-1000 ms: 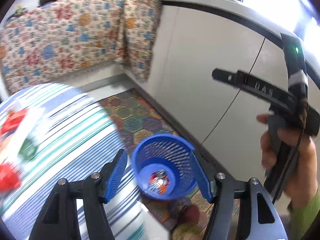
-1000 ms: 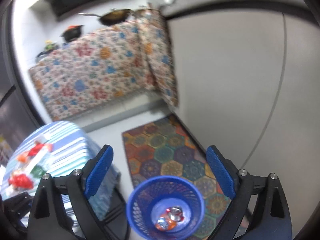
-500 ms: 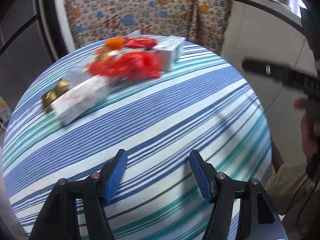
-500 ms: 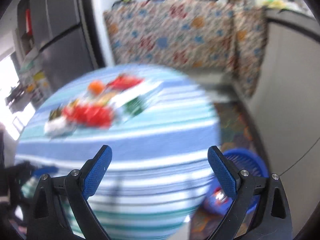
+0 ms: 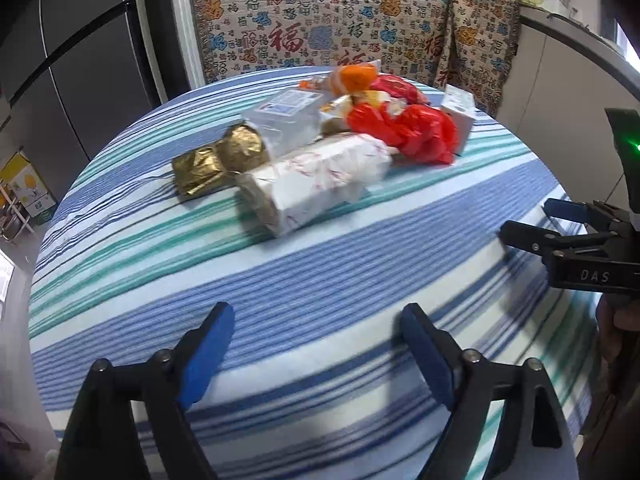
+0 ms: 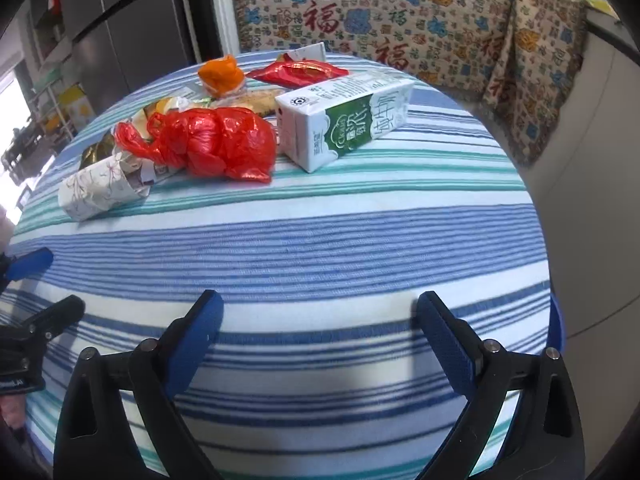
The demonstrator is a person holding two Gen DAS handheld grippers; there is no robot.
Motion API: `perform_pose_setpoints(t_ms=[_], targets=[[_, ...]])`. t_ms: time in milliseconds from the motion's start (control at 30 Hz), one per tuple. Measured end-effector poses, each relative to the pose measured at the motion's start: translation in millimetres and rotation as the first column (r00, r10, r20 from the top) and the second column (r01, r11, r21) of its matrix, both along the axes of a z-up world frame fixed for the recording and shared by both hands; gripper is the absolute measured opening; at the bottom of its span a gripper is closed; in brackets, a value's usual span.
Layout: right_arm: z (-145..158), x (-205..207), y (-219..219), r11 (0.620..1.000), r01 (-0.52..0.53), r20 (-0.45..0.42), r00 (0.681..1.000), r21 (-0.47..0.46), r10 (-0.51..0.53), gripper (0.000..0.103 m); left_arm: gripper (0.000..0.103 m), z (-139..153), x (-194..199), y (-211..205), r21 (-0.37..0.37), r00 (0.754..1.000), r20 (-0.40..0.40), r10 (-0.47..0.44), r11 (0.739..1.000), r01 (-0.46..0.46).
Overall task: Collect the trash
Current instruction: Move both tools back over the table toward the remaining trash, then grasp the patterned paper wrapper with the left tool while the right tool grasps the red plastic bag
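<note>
A heap of trash lies on the far half of a round striped table (image 5: 304, 280): a red plastic bag (image 6: 216, 140), a green-and-white milk carton (image 6: 344, 120), a white paper-wrapped roll (image 5: 316, 180), gold foil wrappers (image 5: 216, 164), an orange wrapper (image 6: 222, 72), a red snack packet (image 6: 300, 72) and a white box (image 5: 284, 120). My left gripper (image 5: 316, 344) is open and empty over the near edge. My right gripper (image 6: 320, 328) is open and empty, also over the near edge; it shows at the right of the left wrist view (image 5: 536, 224).
The blue bin's rim (image 6: 556, 332) shows below the table's right edge. A patterned cloth (image 5: 328, 24) hangs behind the table. A dark fridge (image 5: 80, 60) stands at the left and a white cabinet (image 6: 592, 160) at the right.
Both grippers have swung from looking down into the blue bin on the floor up to the table top, and now face the trash heap. Both stayed open and empty.
</note>
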State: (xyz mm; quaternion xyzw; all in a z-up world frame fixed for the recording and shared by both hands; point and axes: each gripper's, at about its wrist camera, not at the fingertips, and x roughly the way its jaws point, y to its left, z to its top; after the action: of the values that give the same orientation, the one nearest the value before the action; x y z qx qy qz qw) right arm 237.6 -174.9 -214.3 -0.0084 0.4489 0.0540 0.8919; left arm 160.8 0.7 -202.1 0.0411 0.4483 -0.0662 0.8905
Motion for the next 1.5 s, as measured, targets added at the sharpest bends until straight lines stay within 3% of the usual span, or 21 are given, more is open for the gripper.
perform_pose_setpoints(t_ms=[133,233,400,533,600,700,767,833,867,933,967,1100,1233,1300,1400,1500], targets=[[0,4,-2,1.000,-0.009,-0.001,1.000,0.001,0.009,0.102,0.094,-1,15,9,0.003,1.000,-0.009,-0.024,1.000,0.024],[0,4,-4,1.000,-0.015,0.002,1.000,0.001,0.015,0.102,0.103,-3,24,13,0.011,0.999,-0.027,-0.041,0.999,0.041],[0,1,-6,1.000,-0.021,0.006,1.000,0.001,0.021,0.103,0.103,-2,27,15,0.017,0.990,-0.056,-0.131,0.991,0.132],[1,1,-6,1.000,-0.021,0.007,1.000,-0.001,0.021,0.103,0.103,17,34,23,0.035,0.982,0.007,-0.188,0.982,0.188],[0,1,-6,1.000,-0.021,0.007,1.000,-0.001,0.021,0.103,0.103,27,40,19,0.048,0.966,0.022,-0.258,0.965,0.257],[0,1,-6,1.000,-0.022,0.007,1.000,-0.001,0.022,0.103,0.103,36,50,3,0.161,0.929,0.059,-0.366,0.922,0.353],[0,1,-6,1.000,-0.022,0.007,1.000,-0.001,0.022,0.103,0.103,36,58,-7,0.214,0.902,0.054,-0.428,0.888,0.408],[1,1,-6,1.000,-0.022,0.007,1.000,-0.001,0.022,0.103,0.102,32,65,-11,0.228,0.891,0.041,-0.453,0.872,0.433],[1,1,-6,1.000,-0.023,0.007,1.000,0.000,0.023,0.103,0.097,30,68,-12,0.225,0.886,0.033,-0.463,0.867,0.445],[1,0,-5,1.000,-0.024,0.007,1.000,0.000,0.024,0.103,0.068,27,71,-14,0.205,0.881,0.014,-0.474,0.863,0.461],[1,1,-4,1.000,-0.025,0.007,1.000,0.001,0.025,0.103,0.046,26,71,-14,0.180,0.879,0.003,-0.477,0.865,0.468],[2,2,-4,1.000,-0.030,0.005,1.000,0.009,0.030,0.103,0.039,30,56,-8,0.159,0.904,0.021,-0.427,0.894,0.419],[4,2,-9,0.999,-0.024,0.011,1.000,0.046,0.024,0.101,0.038,39,25,8,0.051,0.969,0.031,-0.245,0.969,0.243],[7,3,-12,0.997,-0.016,0.025,1.000,0.076,0.014,0.099,0.038,38,13,16,0.007,0.991,0.019,-0.133,0.991,0.133],[13,5,-6,0.995,-0.045,0.049,0.998,0.092,0.041,0.097,0.040,38,-6,18,0.010,0.998,0.064,-0.015,1.000,0.014],[17,11,4,0.987,-0.067,0.059,0.997,0.148,0.058,0.096,0.045,38,-10,18,-0.002,0.994,0.105,0.024,1.000,-0.024]])
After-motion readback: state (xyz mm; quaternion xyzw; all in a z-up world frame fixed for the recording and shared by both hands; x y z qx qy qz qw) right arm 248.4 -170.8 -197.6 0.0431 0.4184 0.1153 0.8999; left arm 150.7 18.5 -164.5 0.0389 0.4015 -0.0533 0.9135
